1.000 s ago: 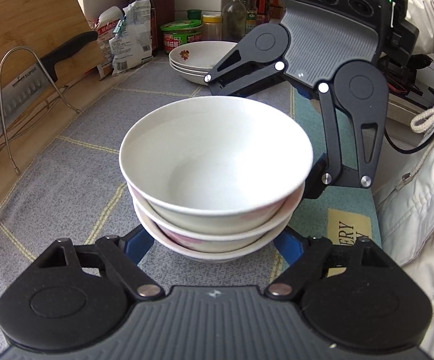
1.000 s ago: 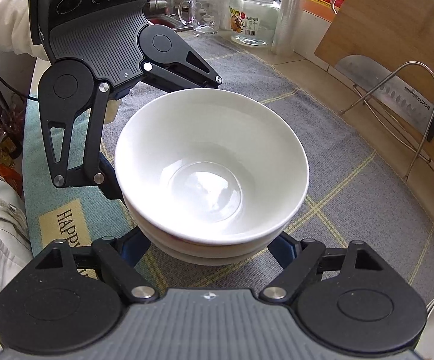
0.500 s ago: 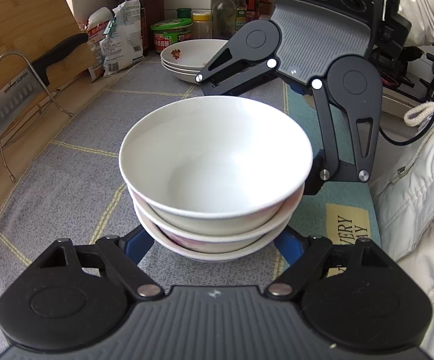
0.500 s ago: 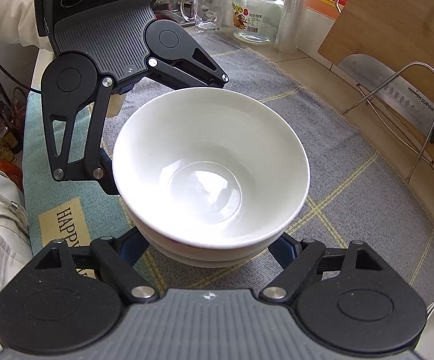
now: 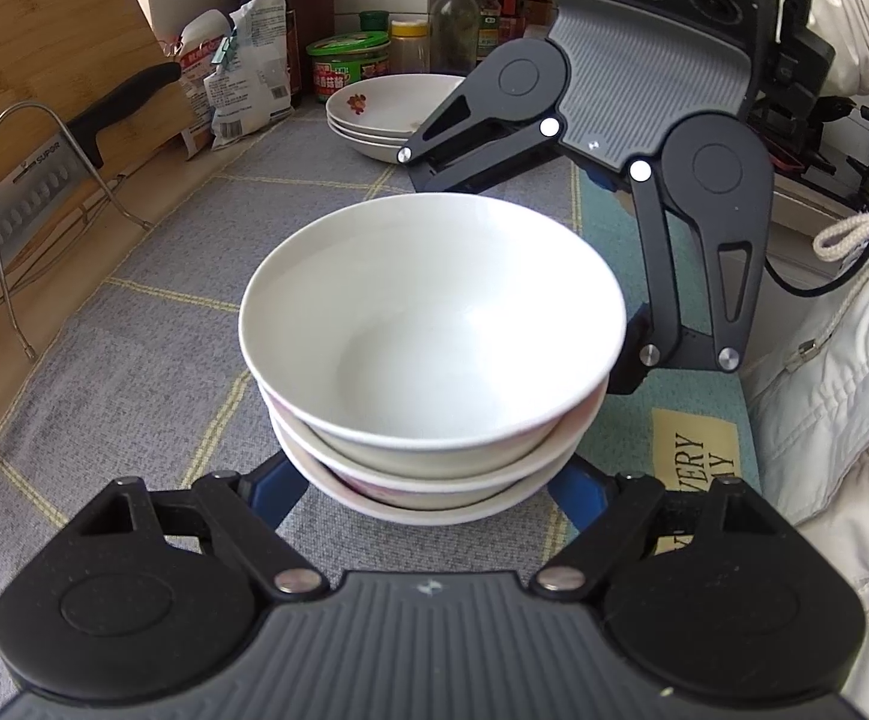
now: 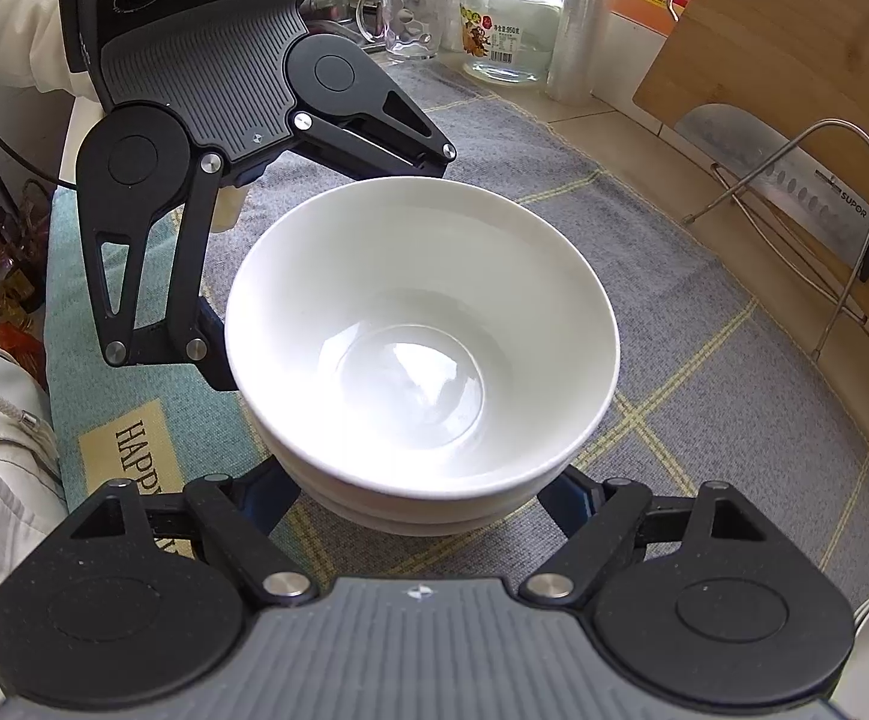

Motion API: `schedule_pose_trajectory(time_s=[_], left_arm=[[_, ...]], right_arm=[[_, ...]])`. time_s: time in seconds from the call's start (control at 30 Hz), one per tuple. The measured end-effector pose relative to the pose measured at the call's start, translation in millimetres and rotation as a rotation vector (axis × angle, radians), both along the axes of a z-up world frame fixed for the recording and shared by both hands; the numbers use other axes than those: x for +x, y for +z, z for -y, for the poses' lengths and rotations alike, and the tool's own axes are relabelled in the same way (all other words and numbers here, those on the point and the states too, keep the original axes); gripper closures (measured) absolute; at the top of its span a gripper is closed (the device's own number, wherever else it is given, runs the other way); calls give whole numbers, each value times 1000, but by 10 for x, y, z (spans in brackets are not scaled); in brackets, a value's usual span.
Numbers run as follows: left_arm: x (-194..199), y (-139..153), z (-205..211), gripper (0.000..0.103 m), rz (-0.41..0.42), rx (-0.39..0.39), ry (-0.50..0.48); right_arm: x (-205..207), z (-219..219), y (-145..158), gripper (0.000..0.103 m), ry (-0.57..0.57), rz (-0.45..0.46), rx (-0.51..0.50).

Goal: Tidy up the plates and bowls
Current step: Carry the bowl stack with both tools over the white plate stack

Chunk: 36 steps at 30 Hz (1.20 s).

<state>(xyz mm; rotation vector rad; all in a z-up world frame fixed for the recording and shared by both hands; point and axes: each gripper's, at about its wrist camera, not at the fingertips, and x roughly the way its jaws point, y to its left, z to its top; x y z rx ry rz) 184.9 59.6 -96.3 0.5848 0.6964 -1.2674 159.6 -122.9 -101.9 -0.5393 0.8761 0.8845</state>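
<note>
Left wrist view: I have my left gripper (image 5: 428,480) under the bowl stack (image 5: 431,324), jaws partly open and clasping its lowest bowl from both sides, so the stack travels as one. The right gripper (image 5: 626,360) grips the stack's far side. Beyond the stack sit plates (image 5: 383,114); left of it, a knife rack (image 5: 44,228).

Right wrist view: my right gripper (image 6: 419,495) cradles the stack (image 6: 422,330) likewise, half-open jaws pressing the base. Behind the stack stand a jar (image 6: 509,24) and mug (image 6: 401,18); nothing blocks the grey mat (image 6: 704,372) on the counter.
</note>
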Motion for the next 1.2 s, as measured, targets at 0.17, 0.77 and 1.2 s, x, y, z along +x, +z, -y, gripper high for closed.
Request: schedule_pose_trajectory(time_s=[0.17,0.77,1.2], left_arm=[[-39,26,8,18,-3,5,16],[-196,139,580,18,10,2,50],[-129,269,1376,18,45,-12,48]], right_arm=[[2,8,24,15,9,-2,0],[-133,574,258,15,43,15,0],[-93,1355,445,15,43,46,-7]])
